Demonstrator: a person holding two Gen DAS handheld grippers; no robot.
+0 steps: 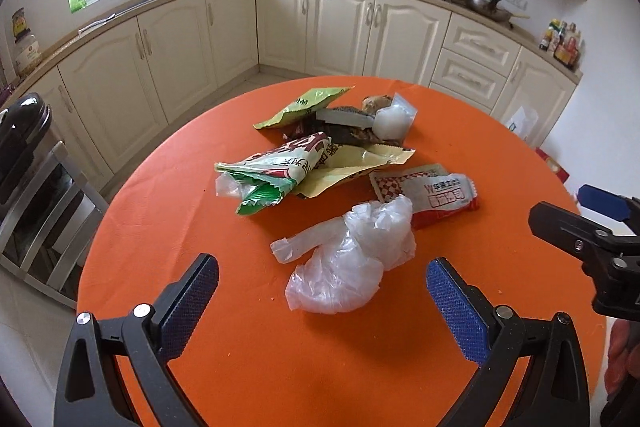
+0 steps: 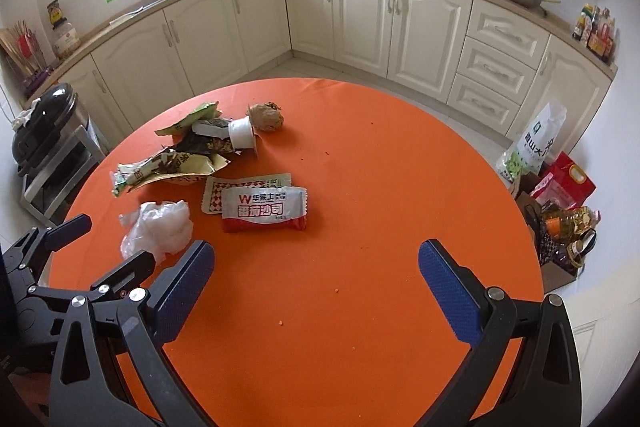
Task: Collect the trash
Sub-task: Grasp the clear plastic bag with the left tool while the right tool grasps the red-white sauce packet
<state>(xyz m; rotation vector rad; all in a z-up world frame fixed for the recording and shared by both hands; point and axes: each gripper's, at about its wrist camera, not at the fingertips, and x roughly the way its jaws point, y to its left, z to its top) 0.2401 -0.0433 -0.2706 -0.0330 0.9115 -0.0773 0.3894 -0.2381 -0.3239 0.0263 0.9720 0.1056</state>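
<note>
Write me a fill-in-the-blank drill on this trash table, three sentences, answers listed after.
1. The round table wears a cloth coloured ____.
2. Both the left tongs and the right tongs have jaws that stand ____, holding nothing.
3. The piece of trash nearest the left tongs is the crumpled clear ____ bag, lying beside the red-and-white sauce packet.

Answers: orange; open; plastic

My left camera is looking forward and down over the orange surface point(image 1: 168, 195) from close above its near edge, facing the kitchen cabinets point(image 1: 340, 23). My right camera is sitting just to its right, pointing the same way. Both are sharing the pile of wrappers point(image 1: 320, 155) and the crumpled plastic bag point(image 2: 160, 227).
</note>
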